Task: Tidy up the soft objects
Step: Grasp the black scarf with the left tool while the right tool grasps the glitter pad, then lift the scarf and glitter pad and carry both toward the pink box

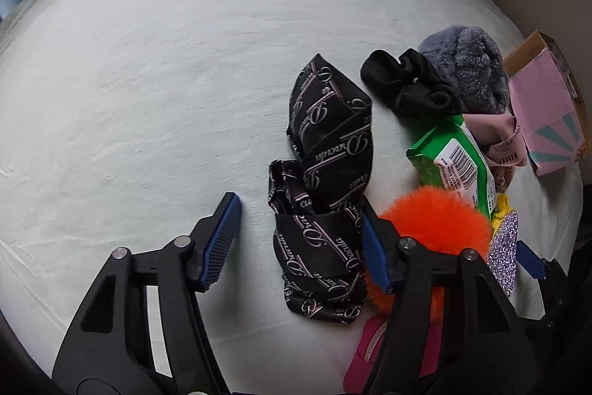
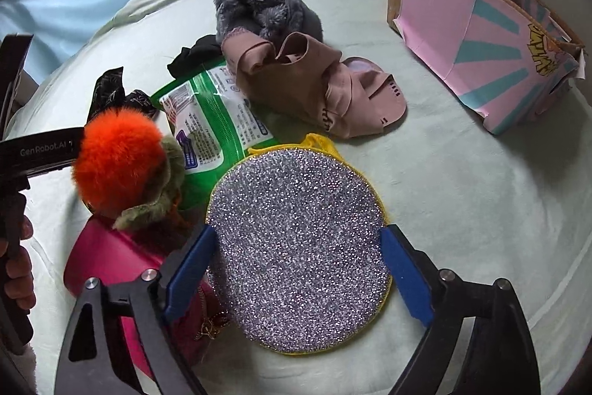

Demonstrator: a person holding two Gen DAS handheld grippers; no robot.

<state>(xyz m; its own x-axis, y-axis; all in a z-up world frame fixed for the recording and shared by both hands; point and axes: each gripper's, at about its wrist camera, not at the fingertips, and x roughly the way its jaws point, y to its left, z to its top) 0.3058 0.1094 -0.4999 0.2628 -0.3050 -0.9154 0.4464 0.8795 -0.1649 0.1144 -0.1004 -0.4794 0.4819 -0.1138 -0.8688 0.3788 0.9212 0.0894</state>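
A black patterned scarf (image 1: 325,195) lies folded on the pale bed sheet (image 1: 148,80). My left gripper (image 1: 299,236) is open, its fingers either side of the scarf's near end, not closed on it. My right gripper (image 2: 296,269) is open around a round silver glitter pad with yellow trim (image 2: 299,247), which lies flat on the sheet; the pad also shows in the left wrist view (image 1: 504,247). An orange fur pom-pom (image 2: 118,161) sits left of the pad and beside the scarf (image 1: 436,221).
A green wipes packet (image 2: 218,121), pink fabric slipper (image 2: 325,91), grey furry item (image 2: 266,10), black scrunchie (image 1: 407,84) and magenta pouch (image 2: 107,261) lie clustered. A pink cardboard box (image 2: 481,36) stands at the right. The left gripper's body (image 2: 22,158) shows at the right wrist view's left edge.
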